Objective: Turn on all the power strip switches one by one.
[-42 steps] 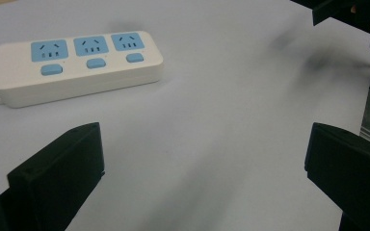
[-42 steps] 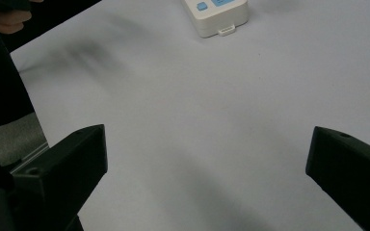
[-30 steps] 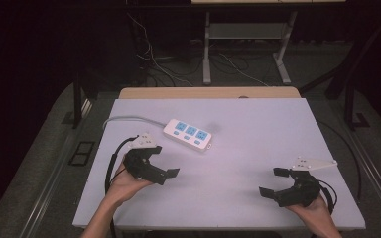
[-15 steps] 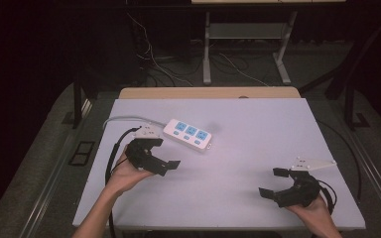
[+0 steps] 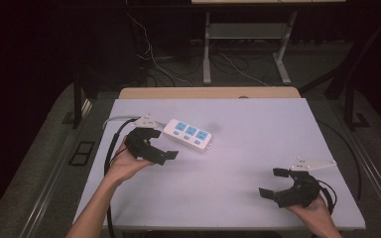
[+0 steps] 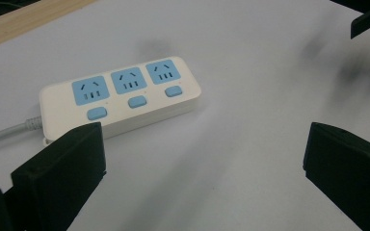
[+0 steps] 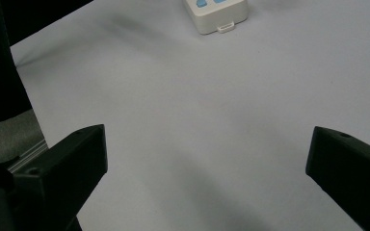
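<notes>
Left gripper [image 5: 159,145] has its jaws spread wide with nothing between them, and the white power strip [image 5: 187,135] sits just ahead of them and a bit off to the left-jaw side, near but not touching. In the left gripper view the power strip [image 6: 120,94] lies flat on the pale table [image 6: 250,62], three blue sockets facing up with a blue switch under each, and its grey cord [image 6: 5,134] runs off from the end by the left jaw. Its long axis runs crossways to where the jaws point, tilted slightly, so I'd guess the gripper has to go forward and swing toward the left jaw before it could straddle the short width. Right gripper [image 5: 279,182] is also wide open and holding nothing, parked well apart near the person's edge of the table; from its own view just the cordless end of the strip [image 7: 215,14] pokes in far ahead. So the left hand [image 5: 124,159] is clearly the nearer one, and I'd bet it's the one going for it.
</notes>
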